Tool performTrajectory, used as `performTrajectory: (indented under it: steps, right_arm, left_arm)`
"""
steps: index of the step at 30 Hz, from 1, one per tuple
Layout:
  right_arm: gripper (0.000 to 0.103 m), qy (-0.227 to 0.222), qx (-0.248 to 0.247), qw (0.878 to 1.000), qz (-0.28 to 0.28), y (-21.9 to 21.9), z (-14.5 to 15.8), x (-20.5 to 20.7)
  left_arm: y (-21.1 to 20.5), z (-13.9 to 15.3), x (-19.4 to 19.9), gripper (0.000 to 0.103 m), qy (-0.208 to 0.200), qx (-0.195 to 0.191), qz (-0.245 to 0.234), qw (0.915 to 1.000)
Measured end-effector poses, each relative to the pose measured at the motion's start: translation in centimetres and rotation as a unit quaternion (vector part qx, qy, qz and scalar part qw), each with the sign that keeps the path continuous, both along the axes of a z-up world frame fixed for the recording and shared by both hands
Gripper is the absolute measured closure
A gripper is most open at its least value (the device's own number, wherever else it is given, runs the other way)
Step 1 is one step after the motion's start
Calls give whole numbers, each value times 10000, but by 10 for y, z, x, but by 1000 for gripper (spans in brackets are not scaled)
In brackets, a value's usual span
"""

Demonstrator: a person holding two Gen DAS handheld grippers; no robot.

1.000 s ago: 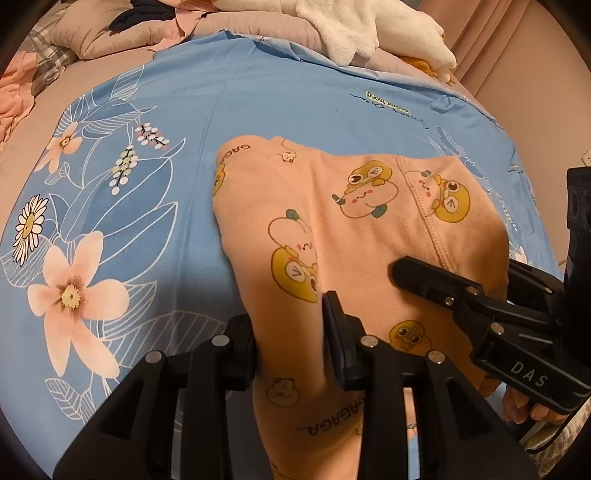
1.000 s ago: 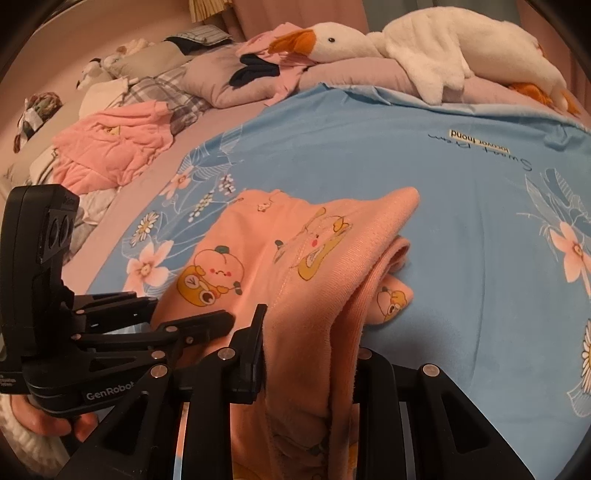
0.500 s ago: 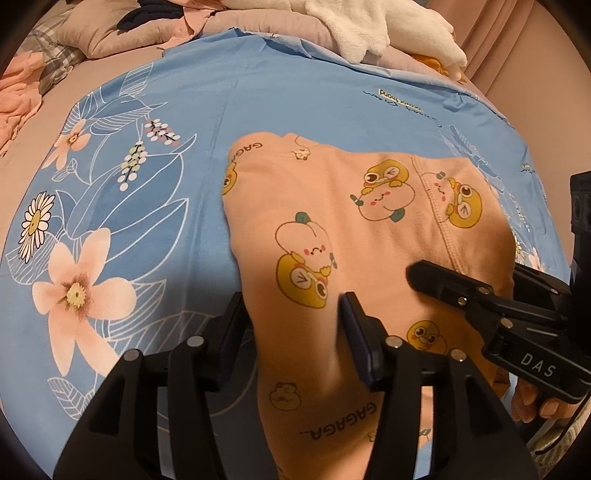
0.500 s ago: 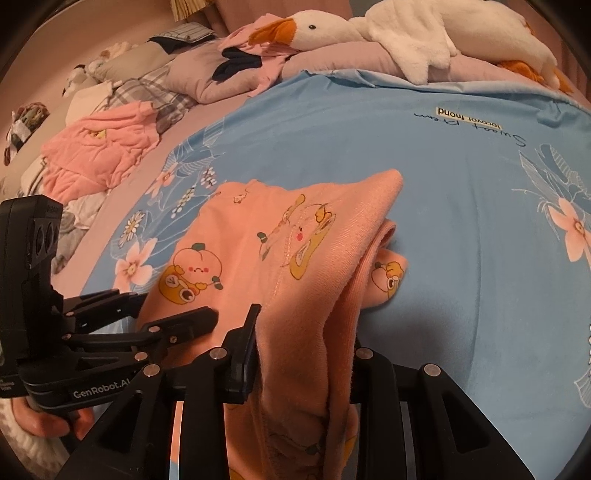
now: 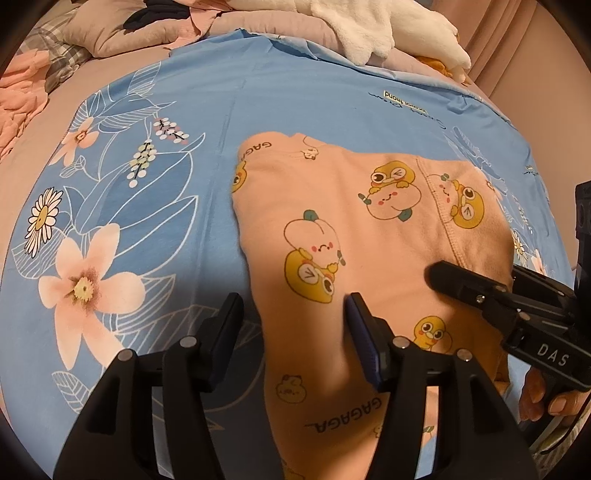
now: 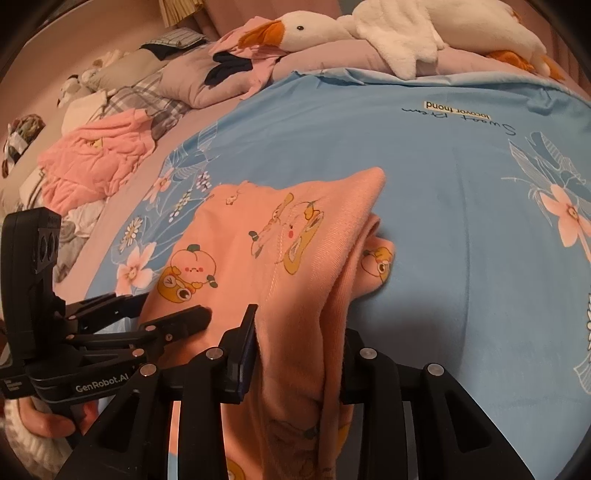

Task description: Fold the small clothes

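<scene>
A small peach garment (image 5: 351, 236) printed with yellow cartoon figures lies folded on the blue floral sheet (image 5: 147, 177). My left gripper (image 5: 293, 314) is open, its jaws apart astride the garment's near left edge. In the right wrist view the garment (image 6: 258, 251) is bunched and draped between the jaws of my right gripper (image 6: 299, 332), which is shut on its near right edge. The right gripper also shows in the left wrist view (image 5: 480, 291), and the left gripper shows in the right wrist view (image 6: 177, 314).
A white goose plush (image 6: 388, 33) lies on the pillows at the back. A crumpled pink garment (image 6: 96, 155) and other clothes lie at the far left beside the sheet. Blue sheet stretches to the right of the garment (image 6: 480, 221).
My left gripper has opened and let go of the garment's left edge, and the garment has settled lower. The right gripper keeps its hold.
</scene>
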State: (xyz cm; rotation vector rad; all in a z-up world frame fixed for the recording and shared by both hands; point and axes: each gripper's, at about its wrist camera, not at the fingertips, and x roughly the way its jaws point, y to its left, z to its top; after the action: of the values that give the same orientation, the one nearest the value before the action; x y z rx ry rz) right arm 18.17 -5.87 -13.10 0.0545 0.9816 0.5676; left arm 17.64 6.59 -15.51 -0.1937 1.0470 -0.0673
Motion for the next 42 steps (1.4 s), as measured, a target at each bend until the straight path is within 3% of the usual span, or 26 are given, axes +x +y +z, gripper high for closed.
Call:
performTrajectory:
  steps: [42]
  right_arm:
    - [70, 33, 21, 9998, -182, -22, 4, -14]
  left_arm:
    - [-4, 12, -34, 45, -43, 368, 126, 9992]
